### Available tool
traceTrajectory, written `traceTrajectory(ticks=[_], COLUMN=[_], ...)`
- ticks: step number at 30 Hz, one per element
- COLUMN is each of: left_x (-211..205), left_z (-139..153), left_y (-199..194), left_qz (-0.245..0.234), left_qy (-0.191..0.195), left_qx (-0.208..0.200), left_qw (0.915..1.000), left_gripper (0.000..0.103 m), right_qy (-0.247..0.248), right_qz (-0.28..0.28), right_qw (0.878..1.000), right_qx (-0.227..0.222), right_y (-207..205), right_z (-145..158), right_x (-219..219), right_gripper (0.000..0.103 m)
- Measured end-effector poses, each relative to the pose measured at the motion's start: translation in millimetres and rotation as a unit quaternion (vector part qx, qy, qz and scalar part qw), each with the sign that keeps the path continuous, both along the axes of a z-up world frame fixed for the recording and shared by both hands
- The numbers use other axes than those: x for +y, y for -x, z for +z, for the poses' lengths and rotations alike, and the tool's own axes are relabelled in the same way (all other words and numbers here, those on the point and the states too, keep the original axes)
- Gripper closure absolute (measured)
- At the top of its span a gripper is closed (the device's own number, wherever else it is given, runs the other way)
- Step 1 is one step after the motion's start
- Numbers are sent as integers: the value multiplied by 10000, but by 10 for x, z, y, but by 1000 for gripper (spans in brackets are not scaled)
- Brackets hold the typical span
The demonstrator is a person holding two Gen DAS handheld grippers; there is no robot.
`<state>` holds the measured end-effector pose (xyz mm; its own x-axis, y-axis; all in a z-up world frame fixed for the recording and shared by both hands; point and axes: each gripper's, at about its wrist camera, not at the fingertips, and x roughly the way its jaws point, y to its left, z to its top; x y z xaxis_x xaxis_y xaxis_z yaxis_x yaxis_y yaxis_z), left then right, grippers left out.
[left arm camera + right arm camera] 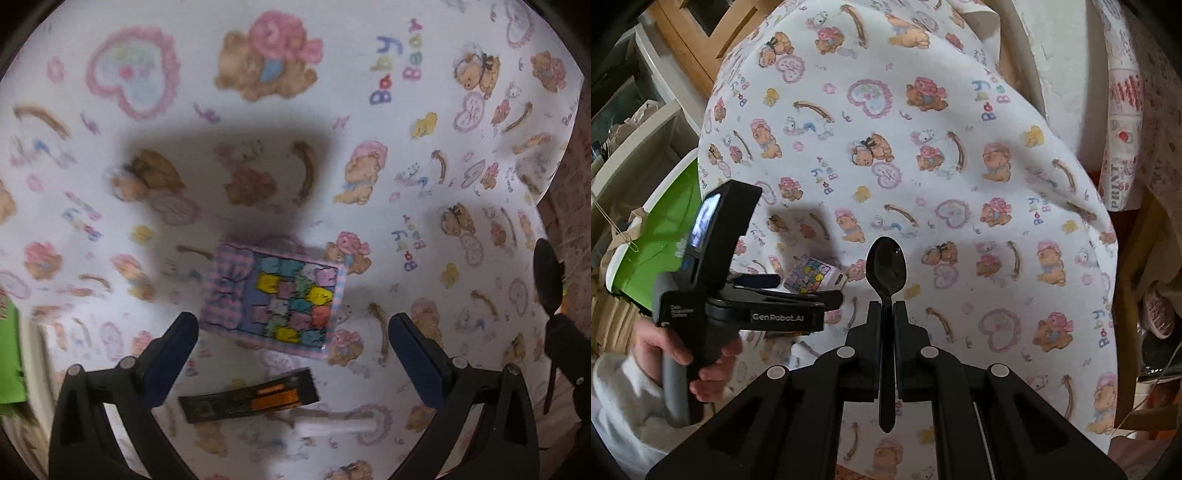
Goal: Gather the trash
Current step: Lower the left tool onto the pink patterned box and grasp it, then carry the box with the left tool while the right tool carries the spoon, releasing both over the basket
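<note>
Teddy-bear print cloth (960, 166) spread out, wooden frame (698, 48), white shelves (646, 122) behind

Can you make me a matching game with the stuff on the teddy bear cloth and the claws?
Things:
1. black spoon
2. pastel box
3. black and orange wrapper
4. left claw

Places or states:
A. open, hanging over the cloth
B. lying flat nearest the camera, between the left claw's fingers in its view
C. pinched upright in the right claw
D. lying on the cloth with a checked bow and coloured squares on top

Pairs: 1-C, 2-D, 3-B, 4-A
</note>
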<state>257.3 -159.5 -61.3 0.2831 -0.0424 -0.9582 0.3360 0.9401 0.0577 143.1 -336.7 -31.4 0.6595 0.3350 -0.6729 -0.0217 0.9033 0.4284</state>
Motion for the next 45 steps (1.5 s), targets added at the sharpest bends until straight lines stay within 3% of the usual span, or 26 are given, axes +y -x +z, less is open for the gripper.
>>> traceTrajectory(ticks=[1,3,4,7,9,12,14,15,16,18,23,26,30,33,36,38,39,40,45], left_x=[13,18,27,84,140,253,301,332,394,532,667,607,329,224,232,240,242,243,370], left_z=[7,70,132,339,448,539,557,557,549,565,446,377,68,-31,-97,-111,-116,-113,112], left_y=[12,74,115,231,271,284,269,245,198,151,26,8,-31,-87,-200,-239,-245,-244,-152], left_qz=[26,76,34,143,192,291,301,335,426,636,948,692,-22,-209,-85,-63,-66,-59,114], left_qy=[-11,-381,-284,34,207,325,346,342,335,382,658,767,455,166,402,409,371,279,306], left_qx=[-80,-388,-409,-537,-587,-637,-645,-609,-589,-553,28,166,724,649,752,715,707,667,294], left_qw=[10000,9985,9988,9984,9979,9970,9969,9970,9968,9957,9933,9945,9963,9975,9963,9966,9968,9974,9990], left_gripper=[19,51,64,89,93,93,75,31,0,0,0,0,0,0,1,14,26,29,30], right_qy=[-15,47,67,49,100,193,208,217,235,276,20,77,111,250,241,226,229,231,196], right_qz=[5,7,7,60,138,226,262,263,256,218,181,188,298,318,315,324,316,304,319], right_qw=[10000,10000,10000,10000,9998,9995,9994,9994,9994,9993,9998,9998,9995,9992,9992,9992,9992,9993,9993], right_qx=[3,-14,-17,-16,-45,-87,-89,-88,-90,-98,-107,-79,-18,-67,-79,-57,-41,-16,25], right_y=[0,6,3,8,13,59,89,96,101,108,102,82,47,29,6,-10,-18,-25,-55], right_z=[1,6,5,4,8,0,-8,-11,-13,-6,31,25,0,20,31,26,18,8,-9], right_x=[-6,-6,-2,17,53,132,152,152,146,114,8,30,127,190,189,182,179,172,169], right_gripper=[96,96,96,96,96,96,96,96,96,96,96,96,96,96,96,96,96,96,96])
